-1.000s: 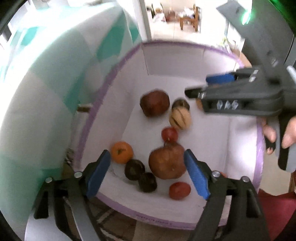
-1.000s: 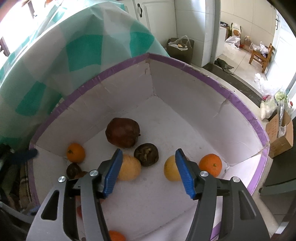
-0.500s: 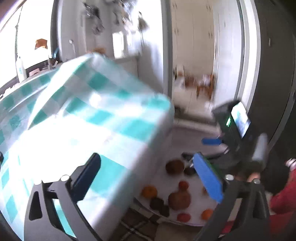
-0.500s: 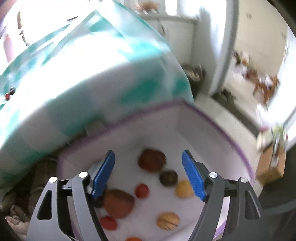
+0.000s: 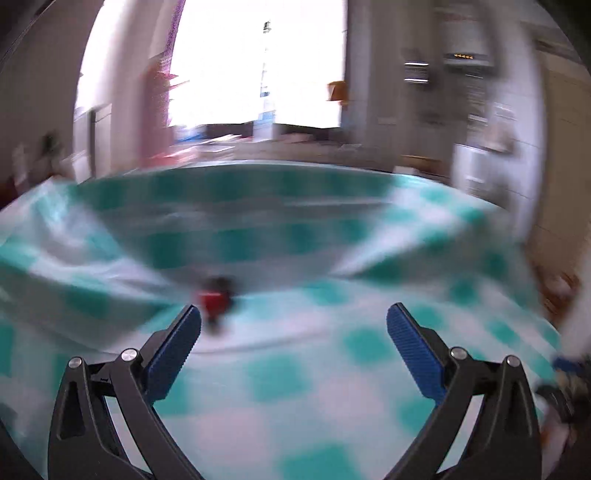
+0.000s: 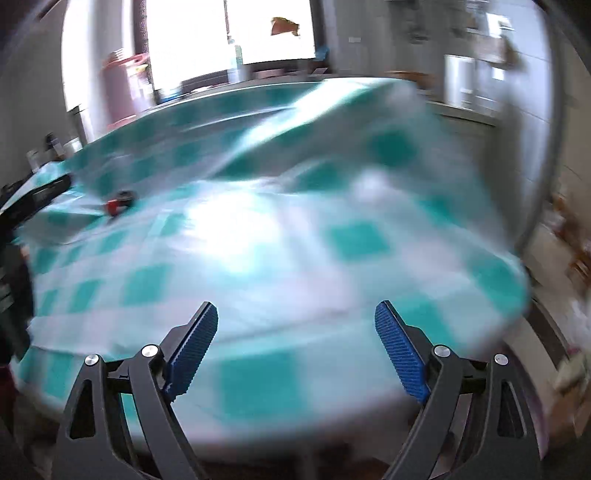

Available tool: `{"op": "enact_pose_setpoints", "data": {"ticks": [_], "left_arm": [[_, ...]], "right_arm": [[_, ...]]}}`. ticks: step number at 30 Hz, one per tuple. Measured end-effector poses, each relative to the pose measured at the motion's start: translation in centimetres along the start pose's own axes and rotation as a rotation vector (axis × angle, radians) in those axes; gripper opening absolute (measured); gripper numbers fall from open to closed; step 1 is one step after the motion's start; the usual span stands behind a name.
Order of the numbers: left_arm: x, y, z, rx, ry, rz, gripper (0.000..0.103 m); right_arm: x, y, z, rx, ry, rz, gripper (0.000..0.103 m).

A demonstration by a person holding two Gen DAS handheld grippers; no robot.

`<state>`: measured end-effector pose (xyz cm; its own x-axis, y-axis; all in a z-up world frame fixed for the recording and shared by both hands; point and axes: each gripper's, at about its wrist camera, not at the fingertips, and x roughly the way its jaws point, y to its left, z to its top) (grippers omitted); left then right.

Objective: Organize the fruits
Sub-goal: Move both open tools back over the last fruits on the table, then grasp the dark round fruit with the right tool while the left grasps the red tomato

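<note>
Both views are heavily blurred. The left claw (image 5: pixel 293 330) is seen spread wide with nothing between its blue pads (image 5: pixel 173 349), held above a counter covered by a teal-and-white checked cloth (image 5: pixel 295 387). The right claw (image 6: pixel 295 341) is seen with its jaws opening, nothing between them, over the same cloth (image 6: pixel 258 258). A small red-and-black object (image 5: pixel 216 293) is seen on the cloth just beyond the left claw's left pad; what it is cannot be told. No fruit can be made out in either view. A bright window (image 6: pixel 229 33) is seen behind the counter.
</note>
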<state>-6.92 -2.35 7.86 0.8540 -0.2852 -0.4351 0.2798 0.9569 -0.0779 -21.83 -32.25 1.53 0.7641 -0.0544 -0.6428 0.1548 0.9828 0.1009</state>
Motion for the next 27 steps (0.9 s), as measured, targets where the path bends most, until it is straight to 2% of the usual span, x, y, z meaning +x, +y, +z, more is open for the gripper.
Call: {"op": "enact_pose_setpoints", "data": {"ticks": [1, 4, 7, 9, 10, 13, 15, 16, 21, 24, 27], "left_arm": [[1.0, 2.9, 0.6, -0.060, 0.013, 0.053, 0.101], [1.8, 9.1, 1.4, -0.206, 0.018, 0.161, 0.101], [1.8, 13.0, 0.4, -0.334, 0.030, 0.201, 0.101], [2.1, 15.6, -0.4, -0.425, 0.065, 0.234, 0.101], [2.0, 16.7, -0.7, -0.478, 0.092, 0.274, 0.101], [1.1, 18.8, -1.6, -0.583, 0.079, 0.331, 0.101], [0.4, 19.1, -1.8, -0.593, 0.074, 0.368, 0.101], [0.3, 19.3, -1.9, -0.597, 0.069, 0.369, 0.101], [-1.2, 19.0, -1.8, -0.587, 0.023, 0.396, 0.101], [-1.5, 19.3, -1.7, -0.616, 0.007, 0.402, 0.101], [-1.3, 19.6, -1.9, -0.642, 0.015, 0.393, 0.101]], "right_arm": [[1.3, 2.1, 1.2, -0.023, 0.014, 0.045, 0.085], [4.1, 6.7, 3.6, -0.063, 0.040, 0.108, 0.085], [7.3, 11.2, 6.1, -0.084, 0.071, 0.168, 0.085], [9.5, 13.6, 7.8, -0.080, 0.105, 0.197, 0.085], [11.0, 15.2, 8.7, -0.066, 0.128, 0.224, 0.085], [15.0, 18.8, 11.0, -0.018, 0.182, 0.282, 0.085], [17.6, 21.2, 12.5, 0.002, 0.213, 0.299, 0.084], [18.8, 22.4, 13.4, 0.015, 0.229, 0.307, 0.078], [24.5, 26.0, 16.2, 0.113, 0.324, 0.315, 0.066], [26.4, 27.2, 16.6, 0.157, 0.354, 0.339, 0.064], [26.9, 28.8, 16.9, 0.148, 0.361, 0.348, 0.058]]}}
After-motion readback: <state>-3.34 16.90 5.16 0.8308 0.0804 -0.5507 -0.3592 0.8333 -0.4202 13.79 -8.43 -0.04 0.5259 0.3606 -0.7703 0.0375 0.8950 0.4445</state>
